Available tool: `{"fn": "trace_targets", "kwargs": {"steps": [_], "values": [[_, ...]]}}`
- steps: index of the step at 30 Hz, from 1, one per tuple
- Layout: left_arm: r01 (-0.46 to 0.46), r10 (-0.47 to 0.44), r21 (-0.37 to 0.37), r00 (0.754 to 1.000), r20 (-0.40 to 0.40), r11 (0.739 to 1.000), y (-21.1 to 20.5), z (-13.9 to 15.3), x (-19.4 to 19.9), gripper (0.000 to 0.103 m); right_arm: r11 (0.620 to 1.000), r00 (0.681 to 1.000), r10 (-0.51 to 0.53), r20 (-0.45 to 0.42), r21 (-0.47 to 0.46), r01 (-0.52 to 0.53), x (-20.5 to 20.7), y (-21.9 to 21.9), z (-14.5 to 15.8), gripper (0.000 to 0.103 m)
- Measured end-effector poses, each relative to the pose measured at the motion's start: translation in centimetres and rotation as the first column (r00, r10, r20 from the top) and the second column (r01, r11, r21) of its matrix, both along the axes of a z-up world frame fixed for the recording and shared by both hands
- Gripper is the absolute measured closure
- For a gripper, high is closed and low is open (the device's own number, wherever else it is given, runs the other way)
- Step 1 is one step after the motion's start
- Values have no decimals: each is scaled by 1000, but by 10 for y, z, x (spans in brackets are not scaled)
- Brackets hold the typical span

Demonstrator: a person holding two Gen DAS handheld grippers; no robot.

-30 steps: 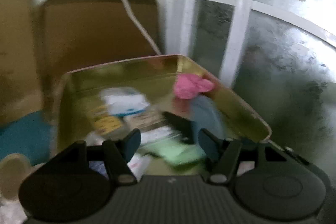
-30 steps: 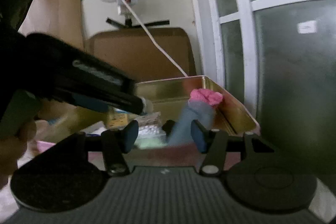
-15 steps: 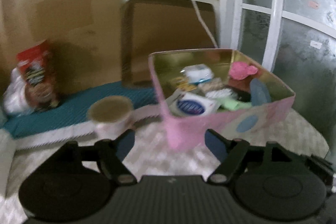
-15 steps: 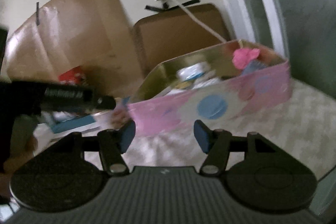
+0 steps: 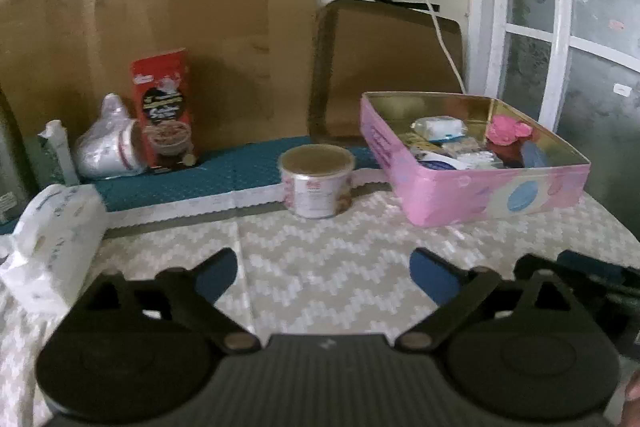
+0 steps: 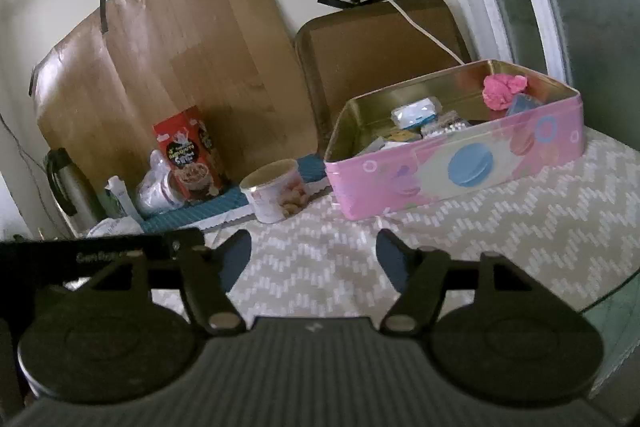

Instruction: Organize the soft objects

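Note:
A pink tin box (image 5: pixel 492 199) with a gold inside stands on the table at the right; it also shows in the right wrist view (image 6: pixel 460 167). It holds a pink soft object (image 5: pixel 508 131), a white and blue packet (image 5: pixel 438 127) and several other small items; the pink object (image 6: pixel 502 91) and the packet (image 6: pixel 416 113) also show in the right wrist view. My left gripper (image 5: pixel 323 273) is open and empty, low over the table in front of the box. My right gripper (image 6: pixel 314 259) is open and empty, also back from the box.
A round tub (image 5: pixel 317 185) stands left of the box. A red carton (image 5: pixel 164 115) and a plastic bag (image 5: pixel 106 147) stand on a teal mat (image 5: pixel 208 175) at the back. A white soft pack (image 5: pixel 52 239) lies at the left. The table (image 6: pixel 520 223) edge curves at the right.
Both grippers have pulled back and away from the tin box, which was close under them before. Both stay open and empty.

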State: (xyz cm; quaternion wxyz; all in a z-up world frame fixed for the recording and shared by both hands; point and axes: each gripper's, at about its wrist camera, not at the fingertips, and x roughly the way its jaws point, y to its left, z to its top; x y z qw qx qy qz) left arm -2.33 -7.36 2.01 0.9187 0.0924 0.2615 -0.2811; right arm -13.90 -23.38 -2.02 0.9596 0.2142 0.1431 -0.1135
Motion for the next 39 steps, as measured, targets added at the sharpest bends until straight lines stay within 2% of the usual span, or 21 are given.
{"fn": "trace_targets", "kwargs": {"steps": [1, 3, 5, 9, 13, 17, 39], "values": [[-7, 7, -4, 1000, 4, 1000, 5, 0, 0, 3, 1000, 1000, -6, 0, 3, 6, 1, 3, 1, 28], [-22, 23, -19, 1000, 21, 1000, 16, 3, -1, 0, 1000, 1000, -22, 9, 13, 22, 0, 9, 4, 17], [-32, 33, -31, 999, 31, 999, 25, 4, -2, 0, 999, 999, -36, 21, 2, 36, -1, 16, 8, 12], [-29, 29, -49, 999, 12, 998, 36, 2, 1, 0, 998, 998, -52, 42, -45, 54, -2, 32, 13, 5], [-22, 22, -59, 1000, 7, 998, 41, 0, -1, 0, 997, 996, -68, 63, -39, 70, -3, 42, 15, 0], [-25, 25, -71, 1000, -1, 997, 45, 0, -1, 0, 994, 991, -107, 80, -24, 109, -3, 46, 15, 0], [-6, 8, -73, 1000, 26, 997, 36, 3, -11, 0, 993, 991, -121, 63, -2, 121, 0, 41, 13, 0]]}}
